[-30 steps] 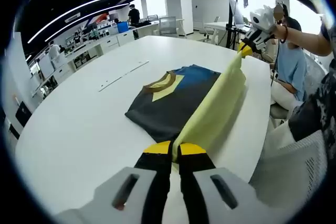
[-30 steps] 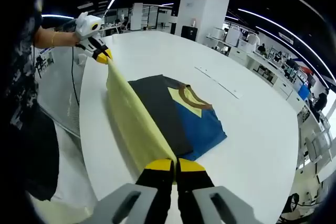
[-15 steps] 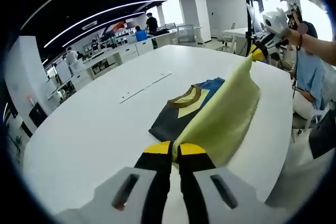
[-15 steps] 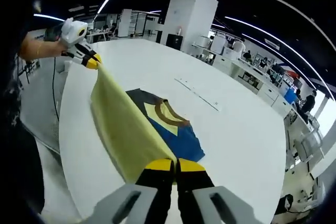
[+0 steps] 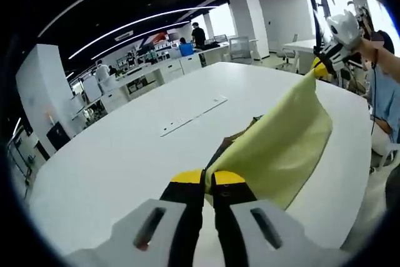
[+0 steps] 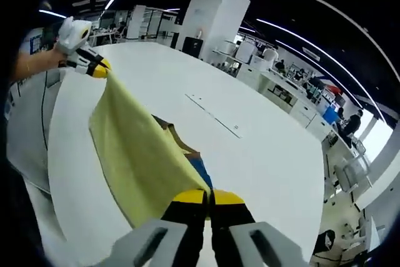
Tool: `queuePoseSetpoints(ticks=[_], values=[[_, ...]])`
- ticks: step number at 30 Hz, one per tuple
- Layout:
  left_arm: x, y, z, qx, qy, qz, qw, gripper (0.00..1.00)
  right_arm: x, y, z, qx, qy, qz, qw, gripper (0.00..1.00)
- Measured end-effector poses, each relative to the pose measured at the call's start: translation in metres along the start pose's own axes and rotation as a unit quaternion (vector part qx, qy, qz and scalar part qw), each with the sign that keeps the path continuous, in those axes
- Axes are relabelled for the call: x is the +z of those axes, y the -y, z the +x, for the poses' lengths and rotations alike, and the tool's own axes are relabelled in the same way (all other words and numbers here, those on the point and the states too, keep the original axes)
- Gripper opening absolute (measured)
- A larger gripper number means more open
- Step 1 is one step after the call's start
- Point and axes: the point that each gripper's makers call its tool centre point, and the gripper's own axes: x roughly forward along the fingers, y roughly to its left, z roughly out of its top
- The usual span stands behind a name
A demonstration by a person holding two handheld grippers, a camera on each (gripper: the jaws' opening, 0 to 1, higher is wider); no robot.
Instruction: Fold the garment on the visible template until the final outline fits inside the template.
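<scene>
Higher now than a second ago, the yellow flap of the garment (image 5: 284,148) hides nearly all the dark and blue fabric that lay open on the table then; just a sliver of dark cloth and brown collar peeks out at centre frame in the left gripper view. The left gripper (image 5: 208,178), bottom centre, has its jaws pinched tight on one corner of that yellow sheet. At the upper right of the same view the right gripper (image 5: 326,67) clamps the far corner, a hand behind it.

Over in the right gripper view, the right gripper (image 6: 208,197) sits bottom centre, jaws closed on the garment (image 6: 140,157), which stretches taut up to the left gripper (image 6: 95,67) at upper left. A strip of blue and a bit of brown collar show just beside the yellow edge, mid-frame.

All of it hangs over a big white table (image 5: 119,161), smooth and glossy, with a thin line of small marks (image 5: 190,108) running across its middle; the same table (image 6: 262,148) spreads right of the cloth in the other view. Around it, an open office: a white square column (image 6: 209,14) at top centre, long ceiling light strips (image 5: 140,22), desks with people at them (image 5: 197,32) in the distance, bright windows at the upper right.
</scene>
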Motion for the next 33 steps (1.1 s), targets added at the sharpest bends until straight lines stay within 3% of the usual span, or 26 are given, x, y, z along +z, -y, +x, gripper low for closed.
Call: queuePoseSetpoints(ticks=[6, 11, 17, 23, 33], values=[[0.004, -0.010, 0.016, 0.009, 0.005, -0.027, 0.9996, 0.01, 0.004, 0.009, 0.011, -0.005, 0.002, 0.025, 0.9997, 0.00], [0.001, -0.014, 0.030, 0.021, 0.011, -0.016, 0.9996, 0.01, 0.001, 0.015, 0.026, -0.007, -0.004, 0.031, 0.9995, 0.00], [-0.014, -0.017, 0.052, 0.031, -0.009, -0.022, 0.9992, 0.01, -0.008, 0.017, 0.048, -0.008, -0.024, 0.027, 0.9993, 0.00], [-0.034, -0.019, 0.073, 0.030, -0.032, -0.043, 0.9981, 0.01, -0.020, 0.019, 0.072, 0.000, -0.038, 0.050, 0.9980, 0.00], [-0.063, -0.016, 0.101, 0.027, -0.062, -0.024, 0.9974, 0.01, -0.049, 0.012, 0.105, 0.011, -0.082, 0.059, 0.9948, 0.00]])
